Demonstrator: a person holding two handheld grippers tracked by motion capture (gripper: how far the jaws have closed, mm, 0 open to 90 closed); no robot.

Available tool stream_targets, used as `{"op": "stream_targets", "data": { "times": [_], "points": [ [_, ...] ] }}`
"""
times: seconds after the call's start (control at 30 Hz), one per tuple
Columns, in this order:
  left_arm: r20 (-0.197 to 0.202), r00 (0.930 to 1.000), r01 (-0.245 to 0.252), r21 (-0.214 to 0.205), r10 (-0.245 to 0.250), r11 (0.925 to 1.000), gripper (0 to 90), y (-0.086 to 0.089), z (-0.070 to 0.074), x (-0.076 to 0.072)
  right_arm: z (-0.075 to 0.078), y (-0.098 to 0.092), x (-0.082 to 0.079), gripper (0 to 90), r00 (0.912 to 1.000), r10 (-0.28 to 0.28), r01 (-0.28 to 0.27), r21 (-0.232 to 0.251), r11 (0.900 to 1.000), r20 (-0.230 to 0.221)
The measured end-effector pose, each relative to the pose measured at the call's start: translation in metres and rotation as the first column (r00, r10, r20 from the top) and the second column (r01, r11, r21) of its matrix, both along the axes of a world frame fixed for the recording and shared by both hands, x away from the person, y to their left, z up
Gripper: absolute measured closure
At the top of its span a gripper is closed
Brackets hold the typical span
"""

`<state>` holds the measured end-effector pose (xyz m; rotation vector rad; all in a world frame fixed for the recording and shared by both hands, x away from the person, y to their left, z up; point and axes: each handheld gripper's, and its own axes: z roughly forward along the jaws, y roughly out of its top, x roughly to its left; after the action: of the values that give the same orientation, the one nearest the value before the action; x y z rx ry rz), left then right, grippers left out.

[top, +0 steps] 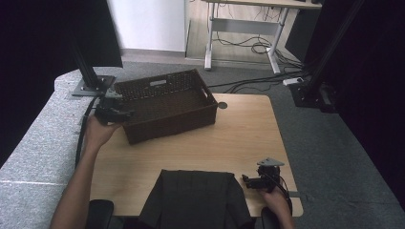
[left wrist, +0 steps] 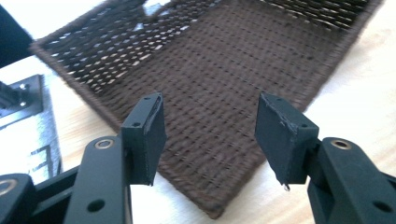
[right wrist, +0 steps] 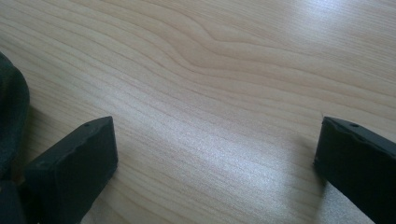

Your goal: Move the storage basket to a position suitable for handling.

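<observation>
**Left jaws parted over the basket, right jaws wide above bare wood**

The wooden surface (top: 239,138) carries everything here. In the right gripper view its pale grain runs across the whole gap between the right jaws and on beyond them.

The brown woven basket (top: 165,102) comes next in size. It sits on the far left part of the surface, and in the high view the left gripper (top: 114,113) is at its left near corner, held in the person's left hand (top: 98,133). In the left gripper view the basket's woven floor (left wrist: 210,88) lies straight ahead of the jaws and between them, its near corner just below the gap and its latticed walls beyond the jaw tips. The jaws stand partly apart; neither pad touches the weave, and nothing is gripped between them.

A dark folded cloth (top: 193,198) lies at the near edge of the surface, just to the left of the right gripper (top: 250,181) in the high view. In the right gripper view a dark rounded edge of it (right wrist: 11,107) shows just outside the left-hand jaw; whether it touches that jaw I cannot tell.

The right jaws are released and spread wide, with only wood between them.
</observation>
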<state>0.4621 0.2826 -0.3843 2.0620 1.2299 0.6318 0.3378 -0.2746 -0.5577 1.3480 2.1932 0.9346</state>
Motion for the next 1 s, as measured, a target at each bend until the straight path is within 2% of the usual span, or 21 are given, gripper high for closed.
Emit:
{"op": "stream_targets", "data": {
  "times": [0.2, 0.7, 0.77, 0.83, 0.87, 1.0],
  "points": [
    [-0.031, 0.9979, -0.056, 0.006, 0.056, 0.9984, 44.8, 0.013, -0.010, 0.011, 0.000, 0.000, 0.000, 0.0, 1.0000, 0.000, 0.000, 0.000, 1.0000, 0.000],
    [-0.105, 0.9902, -0.089, 0.035, 0.092, 0.9954, 45.9, 0.021, -0.045, 0.021, 0.000, 0.000, 0.000, 0.0, 1.0000, 0.000, 0.000, 0.000, 1.0000, 0.000],
    [-0.105, 0.9903, -0.089, 0.018, 0.090, 0.9959, 48.2, 0.022, -0.048, 0.021, 0.000, 0.000, 0.000, 0.0, 1.0000, 0.000, 0.000, 0.000, 1.0000, 0.000],
    [-0.112, 0.9894, -0.097, -0.027, 0.093, 0.9949, 52.3, 0.024, -0.051, 0.022, 0.000, 0.000, 0.000, 0.0, 1.0000, 0.000, 0.000, 0.000, 1.0000, 0.000],
    [-0.116, 0.9886, -0.102, -0.036, 0.097, 0.9942, 52.4, 0.025, -0.052, 0.022, 0.000, 0.000, 0.000, 0.0, 1.0000, 0.000, 0.000, 0.000, 1.0000, 0.000],
    [-0.116, 0.9880, -0.107, -0.041, 0.102, 0.9934, 54.0, 0.024, -0.053, 0.022, 0.000, 0.000, 0.000, 0.0, 1.0000, 0.000, 0.000, 0.000, 1.0000, 0.000]
  ]
}}
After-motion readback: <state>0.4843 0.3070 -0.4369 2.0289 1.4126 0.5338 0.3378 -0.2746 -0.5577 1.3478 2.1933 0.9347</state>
